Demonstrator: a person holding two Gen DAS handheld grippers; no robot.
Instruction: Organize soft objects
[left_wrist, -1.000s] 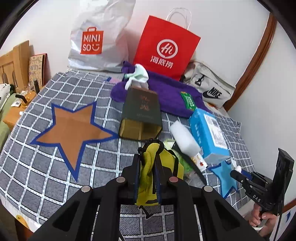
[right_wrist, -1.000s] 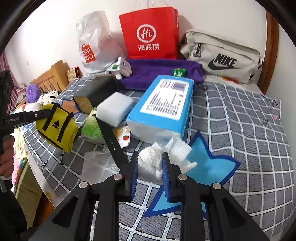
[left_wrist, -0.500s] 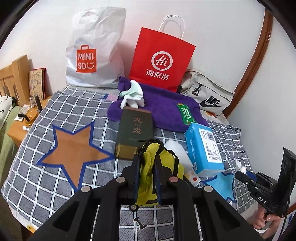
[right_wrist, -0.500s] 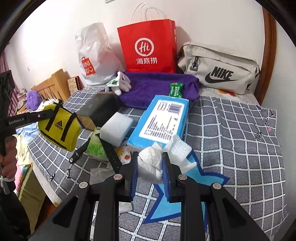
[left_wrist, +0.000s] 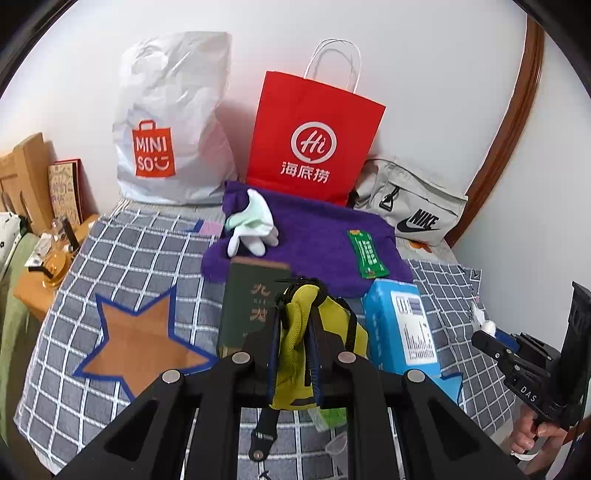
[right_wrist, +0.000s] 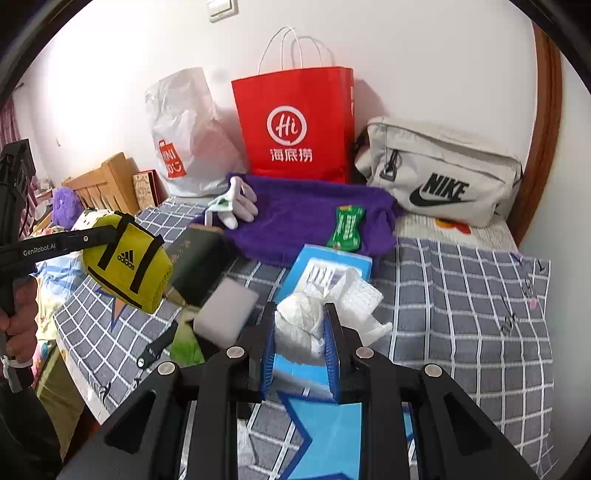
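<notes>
Left gripper (left_wrist: 294, 354): pressed onto the yellow Adidas pouch (left_wrist: 325, 332), pinching its fabric between both fingers; the pouch hangs above the cloth, a black strap (left_wrist: 264, 435) dangling below it.
Right gripper (right_wrist: 300, 345): clamped on a crumpled white tissue wad (right_wrist: 306, 325), held off the bed; a textured white sheet (right_wrist: 360, 299) trails from the wad toward 2 o'clock.
Pouch seen from the right wrist view: at 9 o'clock, gripped at its end by the left tool, hovering over the edge of the checked cloth (right_wrist: 480, 314).
Under the right gripper: a blue star patch (right_wrist: 328, 435) at 6 o'clock; the blue tissue pack (right_wrist: 332, 266) lies just past the wad at 12 o'clock.
White sponge block (right_wrist: 227, 308): at 10 o'clock from the right gripper, beside the blue pack.
Dark green box (left_wrist: 251, 306): just beyond the pouch at 11 o'clock in the left wrist view.
Brown star patch (left_wrist: 144, 343): at 9 o'clock from the left gripper.
Purple towel (left_wrist: 317, 240): farther at 12 o'clock, carrying a white glove (left_wrist: 255, 225) and a green packet (left_wrist: 367, 254).
Back wall, 12 o'clock: red paper bag (left_wrist: 314, 140), white Miniso bag (left_wrist: 170, 122) to its left, grey Nike bag (left_wrist: 413, 206) to its right.
</notes>
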